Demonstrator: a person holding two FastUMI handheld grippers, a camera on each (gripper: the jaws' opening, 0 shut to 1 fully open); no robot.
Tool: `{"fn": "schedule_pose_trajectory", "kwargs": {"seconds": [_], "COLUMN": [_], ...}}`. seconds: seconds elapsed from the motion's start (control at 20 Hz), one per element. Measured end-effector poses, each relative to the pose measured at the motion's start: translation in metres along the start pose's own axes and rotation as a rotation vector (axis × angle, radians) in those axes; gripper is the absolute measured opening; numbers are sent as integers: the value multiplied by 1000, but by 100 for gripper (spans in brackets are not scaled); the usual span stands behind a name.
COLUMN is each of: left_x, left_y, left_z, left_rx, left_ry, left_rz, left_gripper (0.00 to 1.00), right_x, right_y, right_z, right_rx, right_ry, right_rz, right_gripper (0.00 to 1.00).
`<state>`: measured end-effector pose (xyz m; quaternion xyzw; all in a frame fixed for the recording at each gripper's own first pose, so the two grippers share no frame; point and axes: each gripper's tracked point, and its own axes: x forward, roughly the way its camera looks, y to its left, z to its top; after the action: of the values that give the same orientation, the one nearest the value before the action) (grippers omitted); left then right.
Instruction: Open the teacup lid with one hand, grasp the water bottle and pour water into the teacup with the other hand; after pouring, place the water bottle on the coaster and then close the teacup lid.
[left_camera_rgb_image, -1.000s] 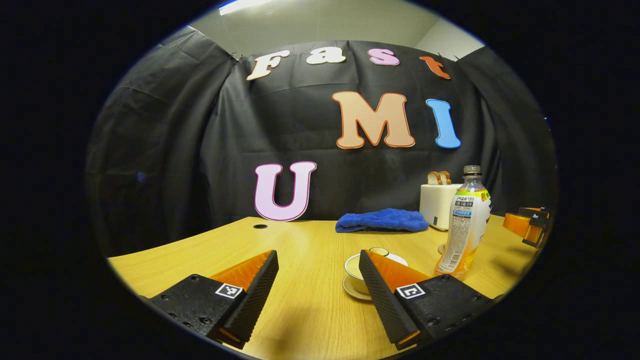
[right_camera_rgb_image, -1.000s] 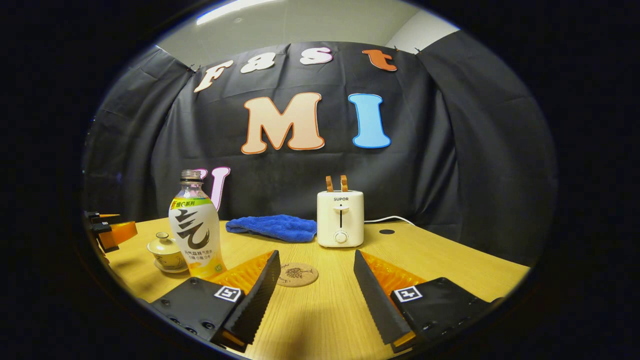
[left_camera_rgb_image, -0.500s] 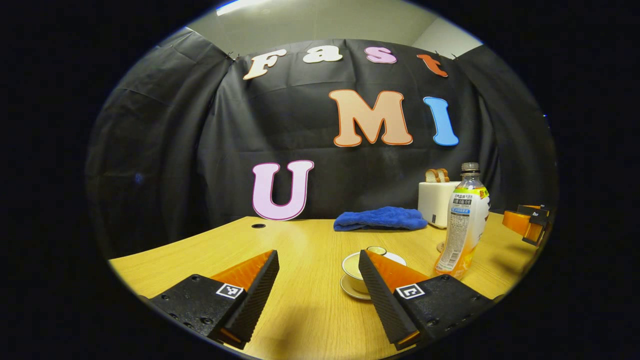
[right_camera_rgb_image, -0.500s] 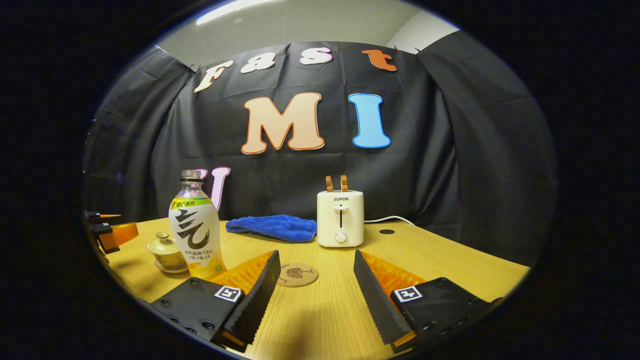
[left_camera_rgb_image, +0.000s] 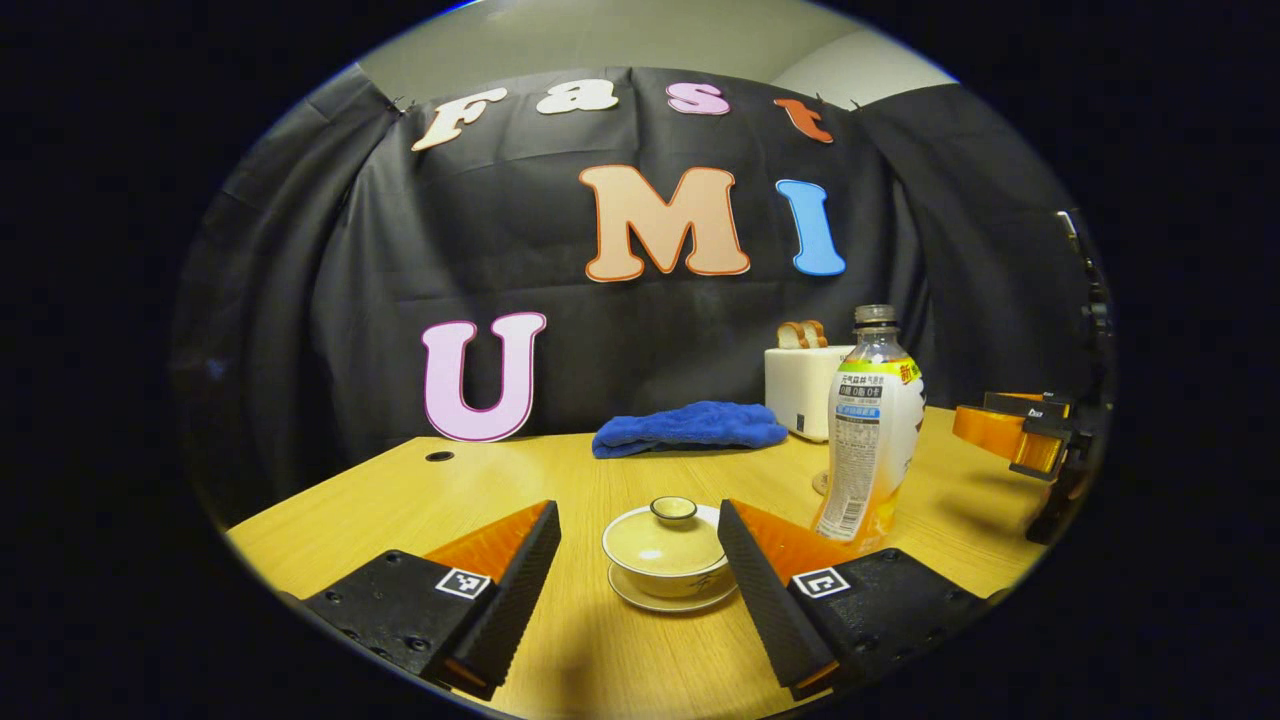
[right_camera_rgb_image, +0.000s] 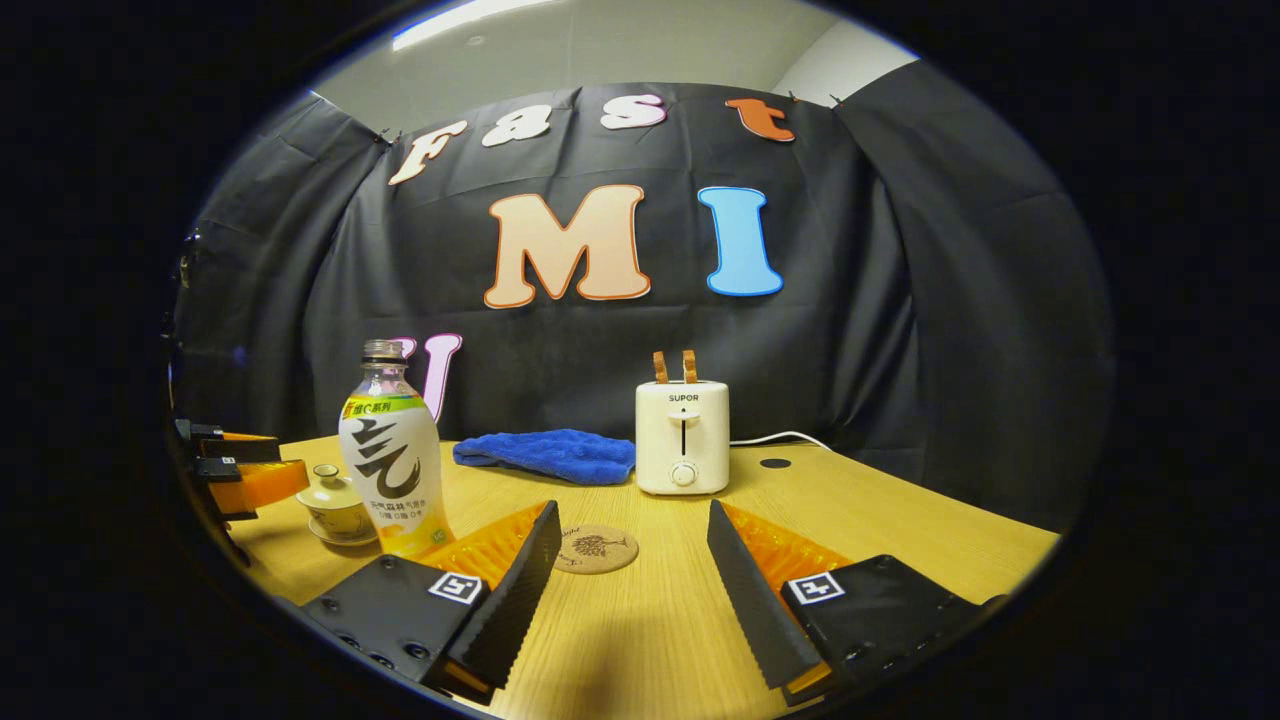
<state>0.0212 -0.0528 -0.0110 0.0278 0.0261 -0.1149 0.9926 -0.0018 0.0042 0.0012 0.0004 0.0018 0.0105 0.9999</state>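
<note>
A cream teacup with its lid on stands on a saucer, just ahead of my left gripper, which is open with the cup lined up between its fingertips. The water bottle stands upright to the cup's right. In the right gripper view the bottle stands at the left with the teacup behind it. My right gripper is open over the table, and the round cork coaster lies just beyond its fingertips. The left gripper shows at the far left there.
A blue cloth lies at the back of the wooden table, with a white toaster holding bread slices beside it. A cable runs from the toaster to a round hole in the tabletop. The right gripper shows at the right edge.
My left gripper has swung right, so the teacup now sits between its fingers rather than behind the right finger. The right gripper has stayed still.
</note>
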Motion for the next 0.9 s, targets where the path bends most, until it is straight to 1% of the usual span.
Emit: {"fn": "schedule_pose_trajectory", "kwargs": {"seconds": [0.05, 0.1, 0.15, 0.2, 0.25, 0.35, 0.65, 0.7, 0.75, 0.9], "left_x": [3, 6, 10, 14, 17, 25, 46, 48, 51, 56], "left_y": [-2, -4, -6, -7, -8, -13, -18, -17, -17, -19], "left_z": [2, 4, 2, 0, -3, -7, -18, -18, -18, -16], "left_rx": [-2, -3, 0, 4, 7, 9, -17, -18, -16, -9], "left_ry": [-8, -11, -8, 4, 19, 48, 119, 124, 125, 120], "left_rz": [-8, -17, -26, -27, -34, -53, -98, -96, -95, -101], "left_gripper": [93, 93, 93, 93, 89, 86, 82, 81, 78, 73], "right_x": [-1, 0, 0, 0, -1, -1, 0, 0, 0, 0], "right_y": [0, 0, 0, 0, 0, 0, 0, 0, 0, 1], "right_z": [0, 1, 0, 1, 0, 0, 0, 1, 1, 1], "right_rx": [0, 0, 0, 0, 0, 0, 0, 0, 0, 0], "right_ry": [0, 0, 0, 0, 0, 0, 0, 0, 0, 0], "right_rz": [1, 1, 1, 1, 1, 1, 4, 4, 4, 5], "right_gripper": [94, 92, 94, 94, 94, 94, 94, 96, 94, 94]}}
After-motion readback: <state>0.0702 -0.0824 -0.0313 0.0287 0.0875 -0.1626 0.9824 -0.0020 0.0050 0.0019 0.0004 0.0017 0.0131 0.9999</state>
